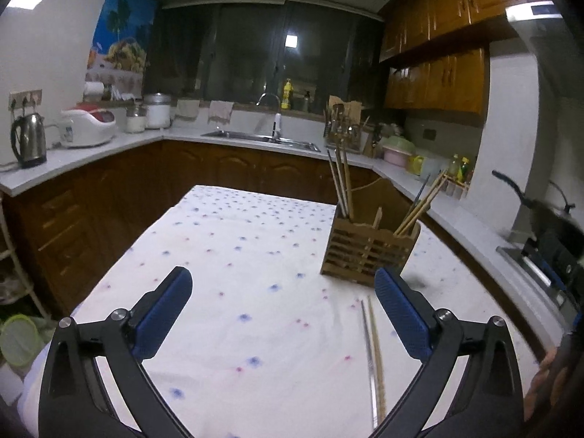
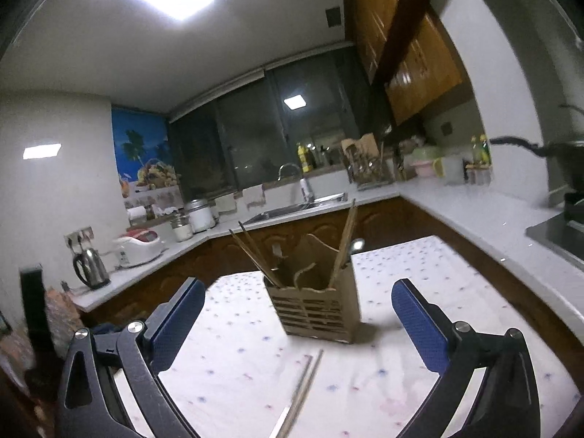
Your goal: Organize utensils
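A wooden slatted utensil holder (image 1: 368,246) stands on the table with chopsticks leaning in its left and right compartments; it also shows in the right wrist view (image 2: 315,308). A pair of chopsticks (image 1: 374,357), one metal and one wooden, lies flat on the tablecloth in front of the holder, also in the right wrist view (image 2: 297,394). My left gripper (image 1: 283,314) is open and empty above the cloth, the loose chopsticks just inside its right finger. My right gripper (image 2: 297,319) is open and empty, facing the holder, with the loose chopsticks below it.
The table has a white cloth with blue and red dots (image 1: 233,255). Behind it runs a kitchen counter with a sink (image 1: 262,138), kettle (image 1: 27,138), rice cooker (image 1: 87,126) and a dish rack (image 1: 343,127). A stove with a pan (image 1: 547,219) is at right.
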